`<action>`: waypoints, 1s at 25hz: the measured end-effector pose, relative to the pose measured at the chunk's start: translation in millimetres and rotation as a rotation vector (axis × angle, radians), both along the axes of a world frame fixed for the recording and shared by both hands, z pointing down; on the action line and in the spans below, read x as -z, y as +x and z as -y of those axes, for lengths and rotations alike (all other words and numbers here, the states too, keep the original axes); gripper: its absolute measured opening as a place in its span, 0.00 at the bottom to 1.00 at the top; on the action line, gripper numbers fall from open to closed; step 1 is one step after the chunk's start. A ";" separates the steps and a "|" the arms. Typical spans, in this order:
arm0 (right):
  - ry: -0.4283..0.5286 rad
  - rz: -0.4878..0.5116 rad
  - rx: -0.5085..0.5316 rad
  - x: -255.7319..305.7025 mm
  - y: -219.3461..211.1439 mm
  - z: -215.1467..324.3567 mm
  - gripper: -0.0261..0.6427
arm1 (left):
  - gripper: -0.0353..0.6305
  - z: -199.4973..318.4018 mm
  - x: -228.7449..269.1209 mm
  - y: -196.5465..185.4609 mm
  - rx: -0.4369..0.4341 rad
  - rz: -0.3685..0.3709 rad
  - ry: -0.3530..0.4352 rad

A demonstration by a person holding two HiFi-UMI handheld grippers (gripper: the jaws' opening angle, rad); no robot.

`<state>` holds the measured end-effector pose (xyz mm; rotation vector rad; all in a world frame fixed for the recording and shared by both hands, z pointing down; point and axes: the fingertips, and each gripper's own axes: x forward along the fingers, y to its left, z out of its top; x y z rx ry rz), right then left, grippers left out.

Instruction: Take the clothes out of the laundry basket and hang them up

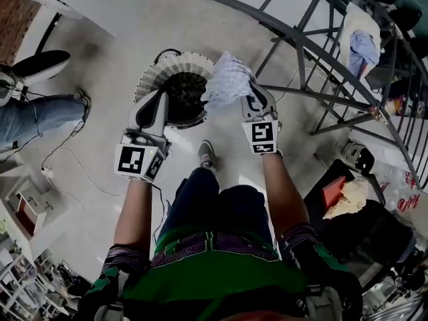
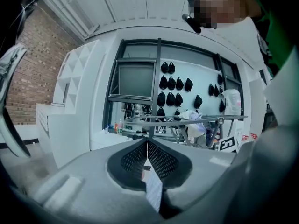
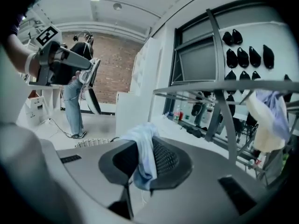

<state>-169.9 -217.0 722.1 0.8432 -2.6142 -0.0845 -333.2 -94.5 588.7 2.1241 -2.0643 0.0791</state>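
Fingers of my right gripper [image 1: 250, 93] clamp the pale garment [image 1: 227, 79] over the laundry basket [image 1: 150, 79] — the drying rack [image 1: 313, 96] lies at two o'clock, nearer this hand; my left gripper [image 1: 159, 99] is closed.

Two hand-held grippers are in view: the left hand-held gripper [image 1: 161, 96] and the right hand-held gripper [image 1: 249, 91]. There is one laundry basket [image 1: 148, 77], one pale blue garment [image 1: 227, 79], one drying rack [image 1: 314, 52] with two hung pieces, a cream cloth [image 1: 353, 17] and a blue shirt [image 1: 363, 49], and one bystander [image 1: 40, 116].
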 end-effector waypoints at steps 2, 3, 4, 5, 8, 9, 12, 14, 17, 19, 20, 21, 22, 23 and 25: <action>0.011 0.005 -0.012 40.5 0.8 -1.0 0.13 | 0.08 -2.5 26.9 -3.2 -0.015 -0.001 0.001; 0.017 0.008 -0.017 60.4 1.0 -2.8 0.13 | 0.08 -4.6 40.5 -6.1 -0.023 0.005 0.004; 0.026 0.012 -0.021 80.2 1.0 -5.1 0.13 | 0.08 -6.7 54.3 -9.7 -0.029 0.011 0.010; 0.037 0.016 -0.024 99.6 1.3 -6.9 0.13 | 0.08 -7.7 67.6 -13.4 -0.032 0.015 0.020; 0.091 0.026 -0.034 155.9 6.1 -7.6 0.13 | 0.08 -2.8 103.2 -20.8 -0.042 0.013 0.067; 0.112 0.031 -0.037 173.8 8.2 -7.1 0.13 | 0.08 0.3 114.2 -22.5 -0.046 0.011 0.084; 0.158 0.046 -0.055 221.0 15.1 -7.5 0.13 | 0.08 8.1 145.8 -24.9 -0.061 0.010 0.127; 0.186 0.055 -0.069 248.9 21.9 -8.9 0.13 | 0.08 12.9 163.6 -20.9 -0.080 0.012 0.143; 0.238 0.078 -0.093 290.2 34.4 -10.8 0.13 | 0.08 21.7 184.6 -7.8 -0.124 0.001 0.155; 0.266 0.105 -0.110 315.2 44.4 -12.7 0.13 | 0.08 29.3 200.7 5.4 -0.157 0.011 0.183; 0.276 0.121 -0.117 326.6 49.6 -14.3 0.13 | 0.08 32.8 208.5 13.4 -0.171 0.016 0.196; 0.286 0.135 -0.123 337.1 54.4 -16.0 0.13 | 0.08 35.9 215.3 21.7 -0.185 0.017 0.205; 0.296 0.144 -0.128 346.7 58.9 -17.7 0.13 | 0.08 39.1 221.4 29.8 -0.199 0.014 0.210; 0.306 0.150 -0.133 355.7 63.3 -19.2 0.13 | 0.08 42.7 226.5 37.9 -0.215 0.008 0.214; 0.326 0.165 -0.143 373.9 73.3 -21.0 0.13 | 0.08 52.0 235.4 54.6 -0.252 -0.002 0.224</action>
